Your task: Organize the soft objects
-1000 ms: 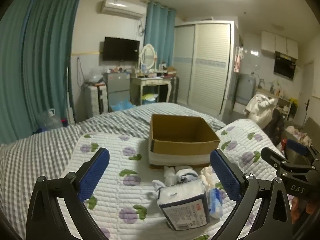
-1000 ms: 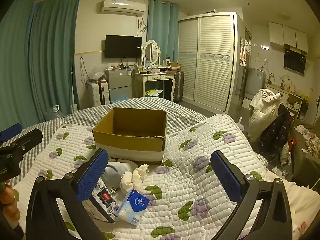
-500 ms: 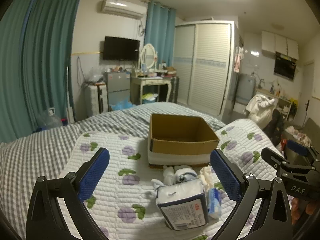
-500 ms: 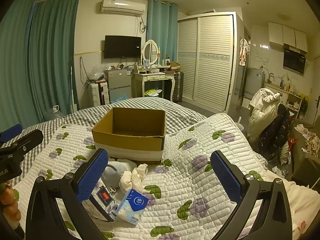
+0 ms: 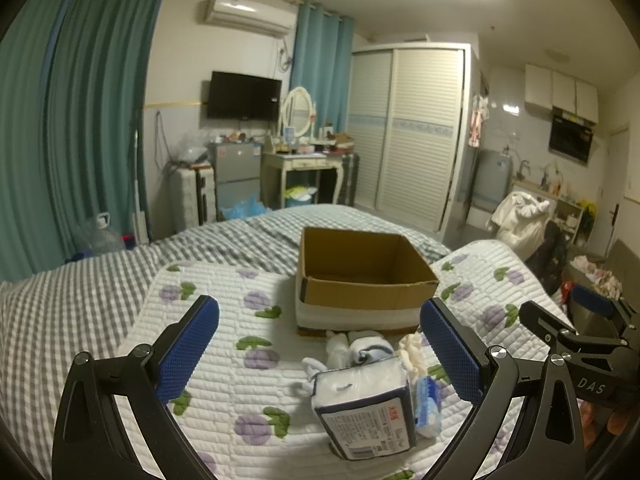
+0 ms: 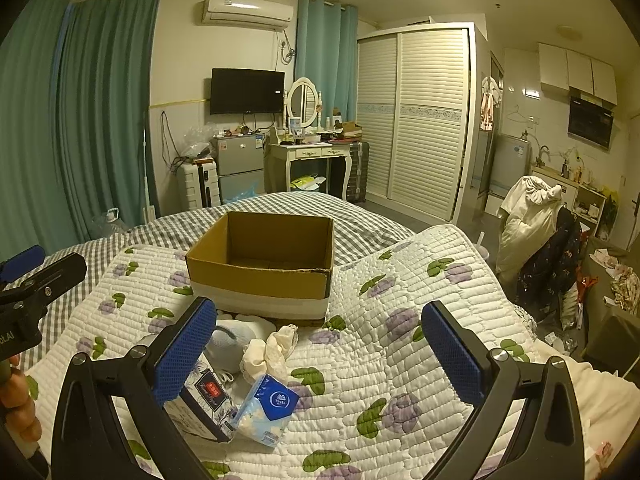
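Observation:
An open, empty cardboard box [image 5: 362, 276] [image 6: 262, 264] stands on the quilted floral bedspread. In front of it lies a small pile: a large white tissue pack [image 5: 366, 408] [image 6: 202, 404], a small blue tissue pack [image 5: 428, 406] [image 6: 266, 406], a white-and-blue sock [image 5: 362, 348] [image 6: 230, 338] and cream socks [image 5: 412, 350] [image 6: 270, 352]. My left gripper [image 5: 318, 354] is open above the bed, the pile low between its fingers. My right gripper [image 6: 318, 354] is open too, the pile by its left finger.
The bed has a grey checked sheet [image 5: 60, 312] around the quilt. The right gripper's body [image 5: 576, 344] shows at the left view's right edge; the left gripper [image 6: 28, 292] and a hand [image 6: 16, 404] show at the right view's left edge. A clothes-draped chair [image 6: 540, 240] stands right of the bed.
Both views have shifted only slightly; the pile sits a touch lower and nearer in the left wrist view. Both grippers stay open and nothing has been taken hold of.

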`<control>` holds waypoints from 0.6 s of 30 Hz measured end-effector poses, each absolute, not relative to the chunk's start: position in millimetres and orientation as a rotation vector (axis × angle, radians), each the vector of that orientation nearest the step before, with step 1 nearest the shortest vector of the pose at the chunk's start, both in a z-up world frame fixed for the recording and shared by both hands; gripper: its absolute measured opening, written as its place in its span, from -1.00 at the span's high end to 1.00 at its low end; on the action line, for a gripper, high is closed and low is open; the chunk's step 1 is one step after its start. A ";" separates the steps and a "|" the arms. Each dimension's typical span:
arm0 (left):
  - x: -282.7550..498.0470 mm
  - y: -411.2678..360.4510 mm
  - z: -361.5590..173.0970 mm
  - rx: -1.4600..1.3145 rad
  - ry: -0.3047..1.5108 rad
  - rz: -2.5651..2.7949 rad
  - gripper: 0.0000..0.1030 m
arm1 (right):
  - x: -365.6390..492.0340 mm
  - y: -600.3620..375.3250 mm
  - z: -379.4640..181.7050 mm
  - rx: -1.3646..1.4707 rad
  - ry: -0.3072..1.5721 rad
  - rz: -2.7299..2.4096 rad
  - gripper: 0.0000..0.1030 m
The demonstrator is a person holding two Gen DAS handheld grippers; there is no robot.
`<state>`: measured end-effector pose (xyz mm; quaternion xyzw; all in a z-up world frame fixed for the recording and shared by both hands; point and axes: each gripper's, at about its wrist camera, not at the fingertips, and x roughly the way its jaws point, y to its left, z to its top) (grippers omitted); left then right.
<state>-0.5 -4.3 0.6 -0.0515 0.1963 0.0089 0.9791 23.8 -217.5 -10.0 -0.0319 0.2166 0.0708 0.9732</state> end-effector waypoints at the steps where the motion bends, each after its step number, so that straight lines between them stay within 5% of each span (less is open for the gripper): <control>1: -0.4 -4.7 0.7 -0.103 0.396 0.017 -0.99 | 24.1 -217.9 -9.9 -0.064 0.438 0.144 -1.00; 18: -0.5 -9.4 -3.5 -0.103 0.403 0.015 -0.99 | 23.8 -217.5 -12.2 -0.065 0.444 0.142 -1.00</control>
